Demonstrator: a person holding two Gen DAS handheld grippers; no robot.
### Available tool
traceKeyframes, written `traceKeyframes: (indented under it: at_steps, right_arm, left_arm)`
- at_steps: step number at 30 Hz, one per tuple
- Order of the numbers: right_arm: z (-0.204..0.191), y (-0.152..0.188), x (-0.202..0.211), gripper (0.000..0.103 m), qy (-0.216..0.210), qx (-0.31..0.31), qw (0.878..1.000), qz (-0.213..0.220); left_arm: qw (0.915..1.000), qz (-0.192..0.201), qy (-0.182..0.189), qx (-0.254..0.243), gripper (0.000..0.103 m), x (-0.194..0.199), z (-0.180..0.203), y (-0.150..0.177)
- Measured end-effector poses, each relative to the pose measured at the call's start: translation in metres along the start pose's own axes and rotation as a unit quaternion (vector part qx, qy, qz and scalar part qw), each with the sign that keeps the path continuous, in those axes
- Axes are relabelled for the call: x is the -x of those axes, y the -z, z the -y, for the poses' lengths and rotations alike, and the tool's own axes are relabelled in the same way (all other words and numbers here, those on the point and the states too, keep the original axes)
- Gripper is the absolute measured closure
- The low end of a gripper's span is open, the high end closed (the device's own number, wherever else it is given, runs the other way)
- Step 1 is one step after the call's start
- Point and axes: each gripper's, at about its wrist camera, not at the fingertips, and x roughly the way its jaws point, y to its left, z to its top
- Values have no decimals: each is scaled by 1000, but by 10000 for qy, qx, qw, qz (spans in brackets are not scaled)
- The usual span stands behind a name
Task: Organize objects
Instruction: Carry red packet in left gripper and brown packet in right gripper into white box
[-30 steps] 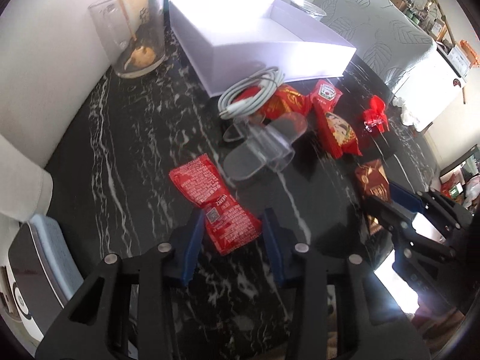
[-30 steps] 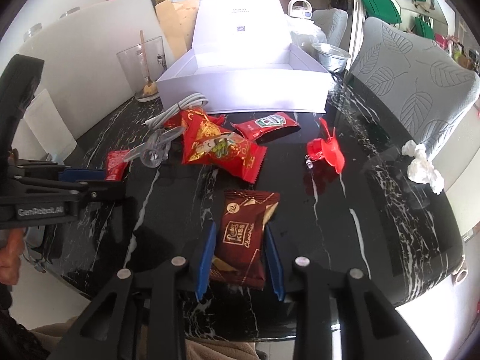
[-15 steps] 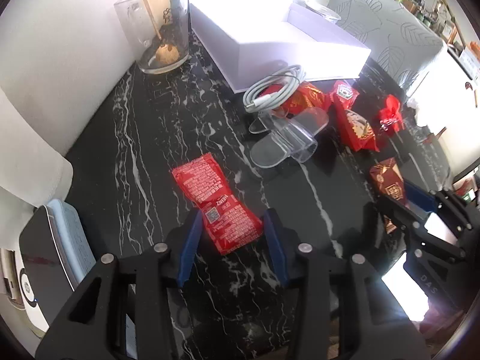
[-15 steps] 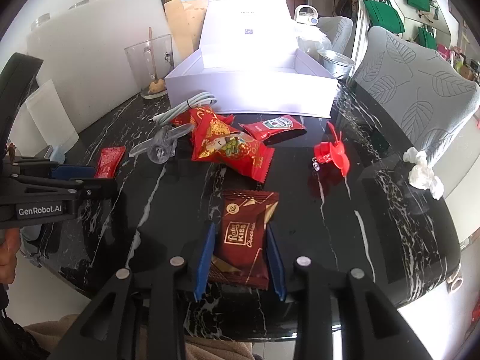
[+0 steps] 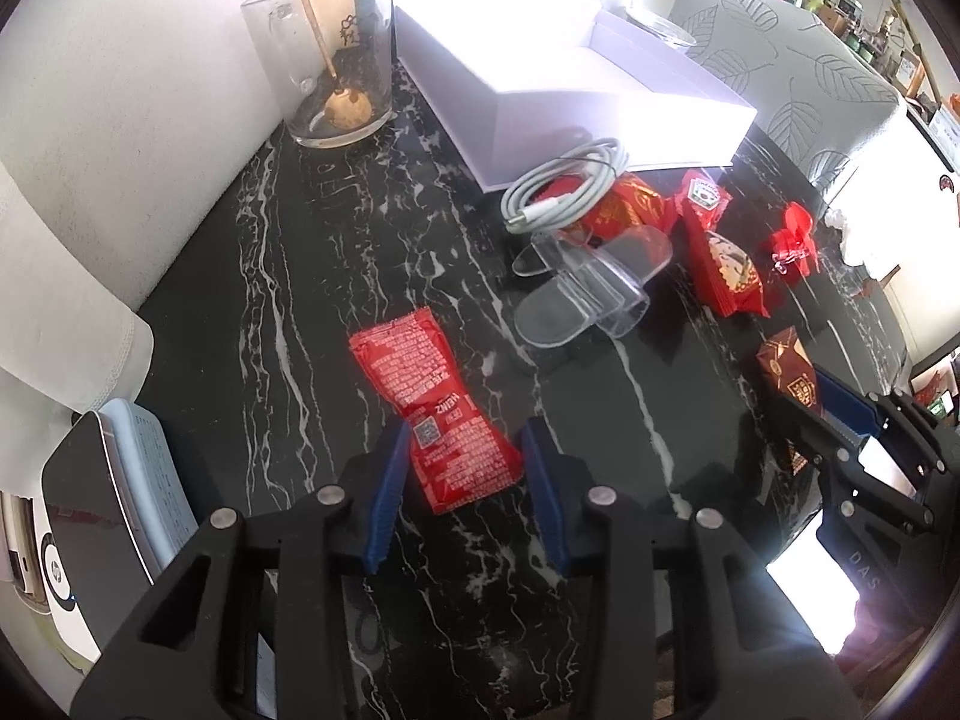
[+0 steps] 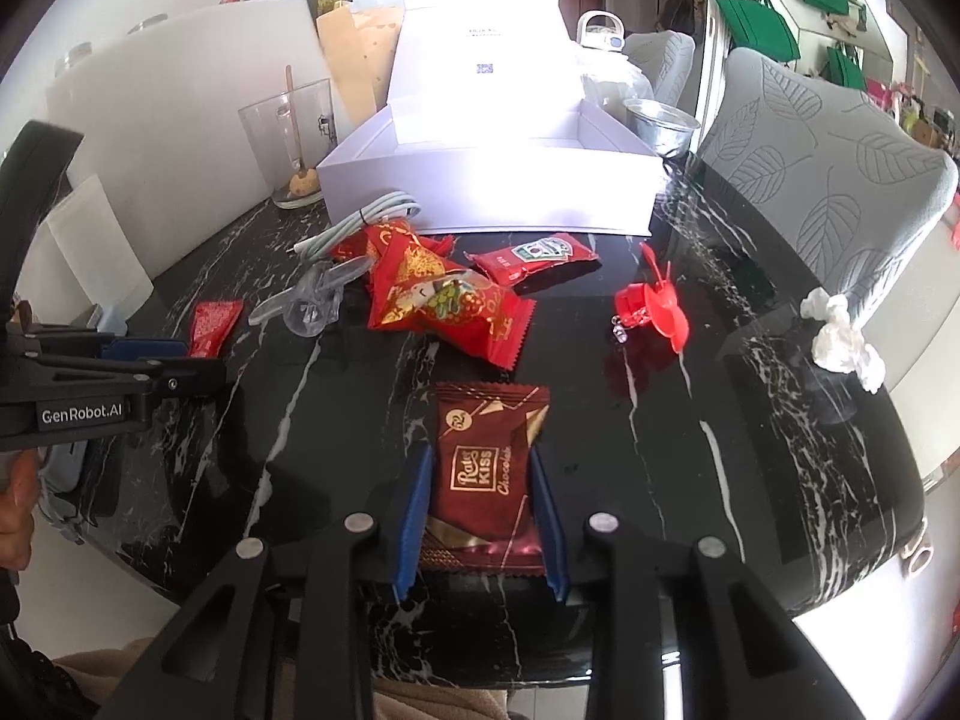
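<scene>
My left gripper (image 5: 465, 450) is shut on the near end of a red ketchup sachet (image 5: 429, 402), which hangs over the black marble table (image 5: 288, 312). My right gripper (image 6: 480, 480) is shut on a dark red chocolate packet (image 6: 489, 468) near the table's front edge. An open white box (image 6: 486, 192) stands at the back. In front of it lie a white cable coil (image 5: 564, 186), a clear plastic clip (image 5: 582, 288), red snack packets (image 6: 444, 300), a second ketchup sachet (image 6: 531, 255) and a red hair clip (image 6: 651, 306).
A glass with a wooden spoon (image 5: 327, 48) stands at the back left by a white board (image 5: 120, 90). A dark device (image 5: 96, 510) lies at the left edge. Crumpled tissue (image 6: 840, 336) sits on the right. A grey chair (image 6: 828, 150) stands beside the table.
Both grippers have lifted slightly and pulled back with their packets. The view of the table and box has widened in both cameras.
</scene>
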Motion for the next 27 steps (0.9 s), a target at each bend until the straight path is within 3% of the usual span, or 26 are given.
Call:
traceKeyframes:
  at_steps: [11,27]
  right_arm:
    - [-2,-13,19,71,-73,58,9998,196]
    - [-2,-58,50,71,-167,388,9970,643]
  left_arm:
    - [9996,245,105,-117,66,21,0,-8]
    - [9947,807,410,-495,66,50,33,-49]
